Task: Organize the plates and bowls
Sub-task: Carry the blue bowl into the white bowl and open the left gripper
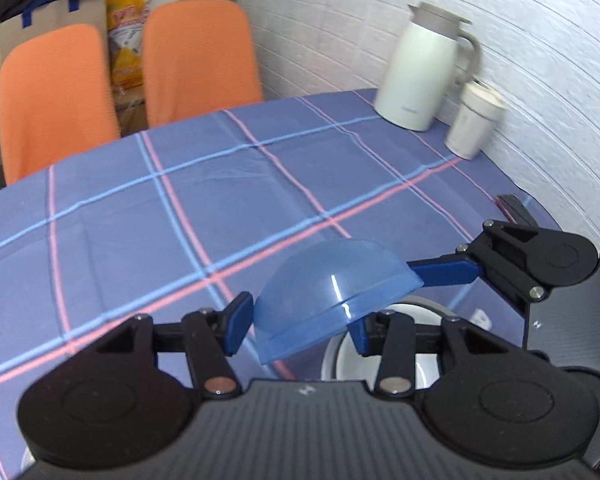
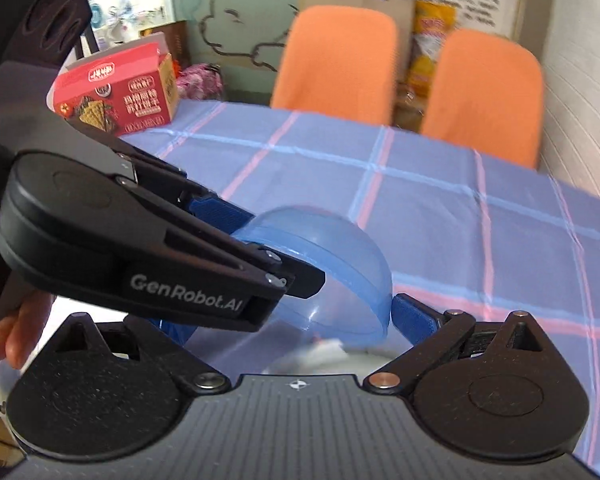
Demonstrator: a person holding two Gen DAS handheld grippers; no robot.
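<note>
Left wrist view: left gripper (image 1: 300, 326) tilted downward, clamped on blue bowl (image 1: 332, 300); right gripper (image 2: 284, 316) alongside, jaws wide, gripping nothing.

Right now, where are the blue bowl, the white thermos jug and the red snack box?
blue bowl (image 1: 328, 280): left wrist view, on its rounded outer wall.
white thermos jug (image 1: 416, 76): left wrist view, on its body.
red snack box (image 2: 120, 92): right wrist view, on its printed front.

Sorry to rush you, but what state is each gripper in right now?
Left gripper: closed, holding the blue bowl.
Right gripper: open wide, with the same bowl between its fingers and no clear grip on it.
</note>
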